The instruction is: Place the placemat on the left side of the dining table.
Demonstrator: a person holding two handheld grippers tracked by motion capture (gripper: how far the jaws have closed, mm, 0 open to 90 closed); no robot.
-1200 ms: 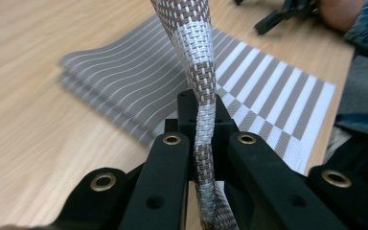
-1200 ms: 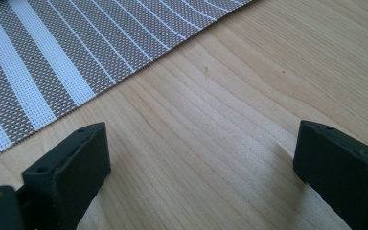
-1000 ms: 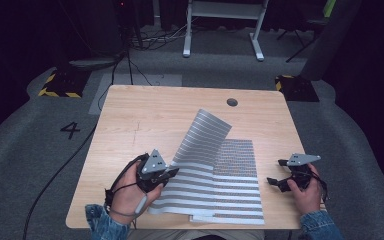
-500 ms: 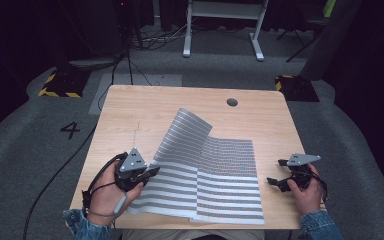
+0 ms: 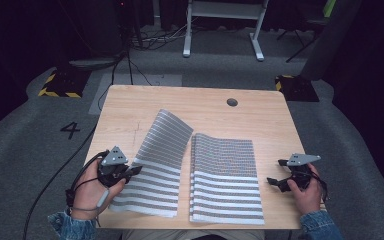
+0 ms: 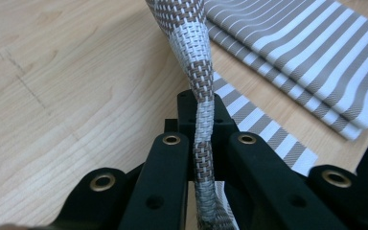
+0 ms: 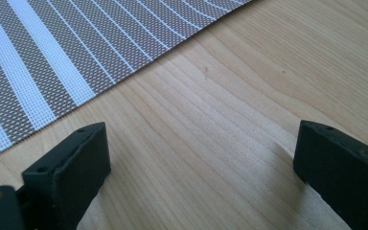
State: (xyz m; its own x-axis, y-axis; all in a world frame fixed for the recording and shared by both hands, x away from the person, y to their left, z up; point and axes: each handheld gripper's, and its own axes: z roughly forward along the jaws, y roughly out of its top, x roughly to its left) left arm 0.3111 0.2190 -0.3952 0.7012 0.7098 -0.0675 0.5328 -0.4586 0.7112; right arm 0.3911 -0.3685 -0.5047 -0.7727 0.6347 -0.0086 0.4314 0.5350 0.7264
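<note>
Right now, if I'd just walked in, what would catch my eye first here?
Probably the striped woven placemat at the table's near left, its edge pinched between the shut jaws of the left gripper and its far end curling up off the wooden table. Beside it, to the right, lies a stack of matching placemats. The right gripper rests open over bare wood by the stack's right edge.

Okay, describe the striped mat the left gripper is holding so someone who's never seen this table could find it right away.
On the light wooden table, two brown-and-white striped woven mats lie side by side near the front edge. The held mat is the one nearer the left gripper, whose jaws pinch its edge. Unlike the stacked mats lying flat to its right, it is a single sheet with its far end curling up.
</note>
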